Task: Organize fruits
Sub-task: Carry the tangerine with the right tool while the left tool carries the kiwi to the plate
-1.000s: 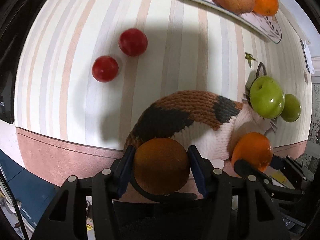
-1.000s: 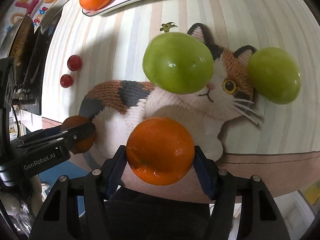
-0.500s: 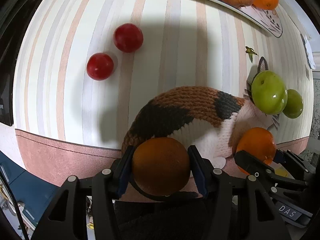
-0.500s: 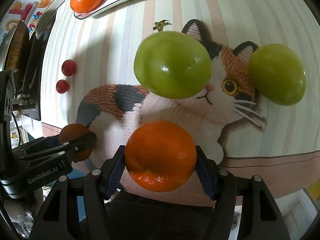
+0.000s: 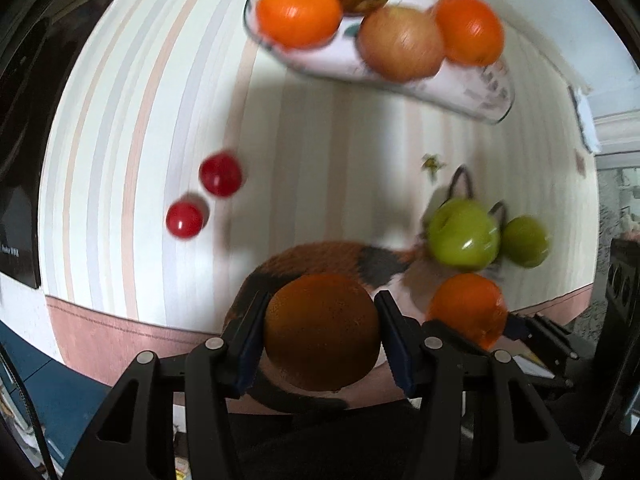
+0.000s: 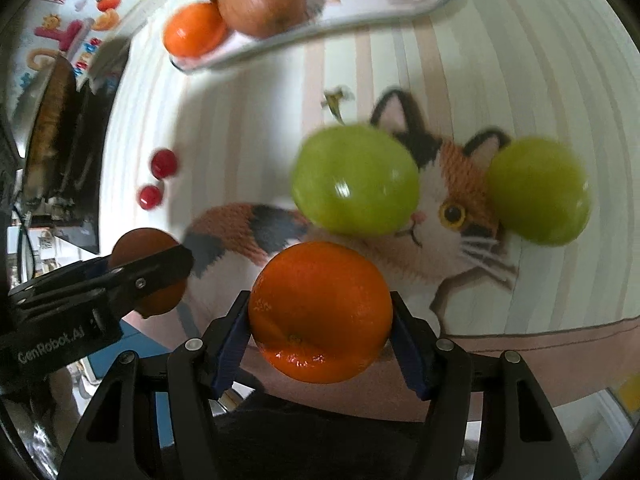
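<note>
**Both grippers clamped on fruit above the striped cloth**

Your left gripper (image 5: pixel 322 330) sits at the bottom centre of its own view with both blue pads pressed against a brown-orange fruit (image 5: pixel 322 330), which fills the gap between the fingers. Your right gripper (image 6: pixel 320 314) does the same in its view: its pads press on the two sides of a bright orange (image 6: pixel 320 314). In the left view you see that orange again at lower right (image 5: pixel 466 310), and in the right view your left gripper shows at lower left, its dark finger crossing the brown-orange fruit.

Beyond your fingers lies a striped tablecloth (image 5: pixel 132 128) with a calico cat picture (image 6: pixel 452 200) printed on it. Two green apples rest on the cat's head in the right view: the larger green apple (image 6: pixel 356 180) at centre, covering one side of the face, and the second green apple (image 6: pixel 538 190) at right, against the ear. They stand apart from each other there, though in the left view they overlap at the right of the frame.

Two small red fruits (image 5: pixel 220 174) lie on the bare stripes at middle left, close together, well apart from the apples.

At the top of the left view you have a plate (image 5: pixel 480 96) holding two oranges (image 5: pixel 298 14) and two brownish apples (image 5: pixel 400 48), bunched together. The plate is blurred in both views, as are the apples.
</note>
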Demonstrator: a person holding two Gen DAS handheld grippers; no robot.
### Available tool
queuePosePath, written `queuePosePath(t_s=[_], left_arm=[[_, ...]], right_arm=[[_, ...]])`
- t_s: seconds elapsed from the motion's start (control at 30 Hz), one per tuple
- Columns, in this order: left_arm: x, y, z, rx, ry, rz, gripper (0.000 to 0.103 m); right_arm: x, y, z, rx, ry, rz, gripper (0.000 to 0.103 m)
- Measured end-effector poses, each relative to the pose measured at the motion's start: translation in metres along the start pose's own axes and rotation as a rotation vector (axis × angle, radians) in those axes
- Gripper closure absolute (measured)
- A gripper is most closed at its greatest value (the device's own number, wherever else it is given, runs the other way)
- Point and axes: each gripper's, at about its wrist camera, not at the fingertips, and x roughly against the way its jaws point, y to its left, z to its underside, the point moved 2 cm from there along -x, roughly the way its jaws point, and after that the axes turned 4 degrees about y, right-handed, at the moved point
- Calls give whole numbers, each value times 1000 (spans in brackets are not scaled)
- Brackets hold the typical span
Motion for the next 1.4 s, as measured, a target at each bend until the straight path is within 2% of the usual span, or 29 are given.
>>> queuePosePath(t_s=[0.3,0.5,0.7,0.83,1.1,1.23,1.4], left_arm=[[48,-14,-45,1,-80,77,53],[75,-29,-104,6,-123,117,53],[78,-56,-166,-19,-155,95,53],[62,-65,-202,-38,-125,55,53],[34,-61,-214,-33,-60,8,52],[34,-65,-211,-47,-75,-15,52],[33,-71,-209,-55,-69,-60,52]], right_arm=[[57,-10,-35,-31,-105,-79,36],[91,-34,-85,-99,-181,-100,36],[102,-56,-151,-126,-229,-36,36],[95,-65,-175,-121,-222,8,36],[80,-63,-181,-102,-229,26,35],[65,-69,-180,-126,-188,-2,33],[67,-70,-179,-136,-213,-32,33]])
